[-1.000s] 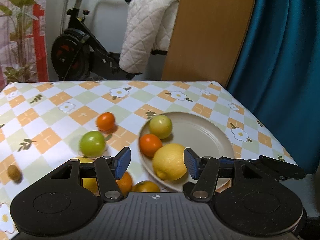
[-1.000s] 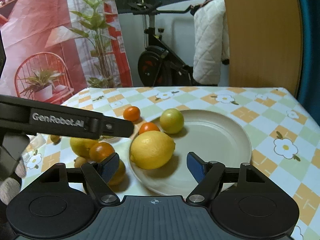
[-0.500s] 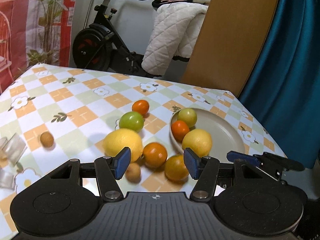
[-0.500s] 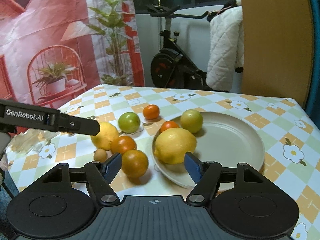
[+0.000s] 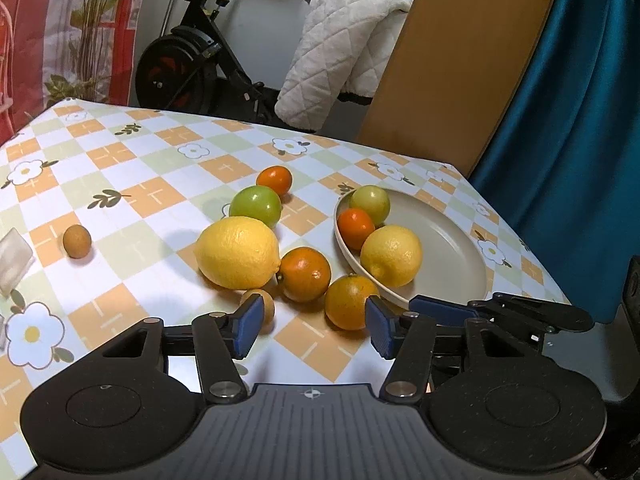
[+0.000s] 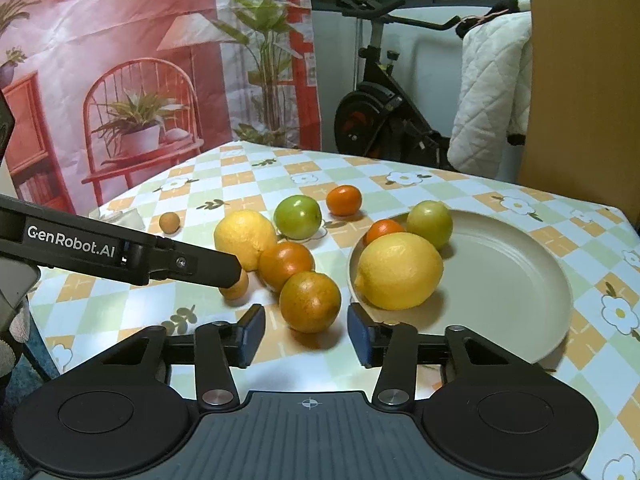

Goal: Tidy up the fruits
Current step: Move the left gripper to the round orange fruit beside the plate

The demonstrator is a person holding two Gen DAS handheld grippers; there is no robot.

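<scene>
A beige plate holds a lemon, a small orange fruit and a green fruit. On the cloth to its left lie a big lemon, two oranges, a green fruit, a small orange fruit and two small brown fruits. My left gripper is open and empty, just short of the oranges. My right gripper is open and empty, right before the near orange.
The table has a checked floral cloth. A clear wrapper lies at its left edge. An exercise bike, a wooden board and a teal curtain stand behind. The left gripper's arm crosses the right wrist view.
Both grippers have drawn back and to the left, away from the plate. The fruits on the cloth have come into full view. Both stay open and empty.
</scene>
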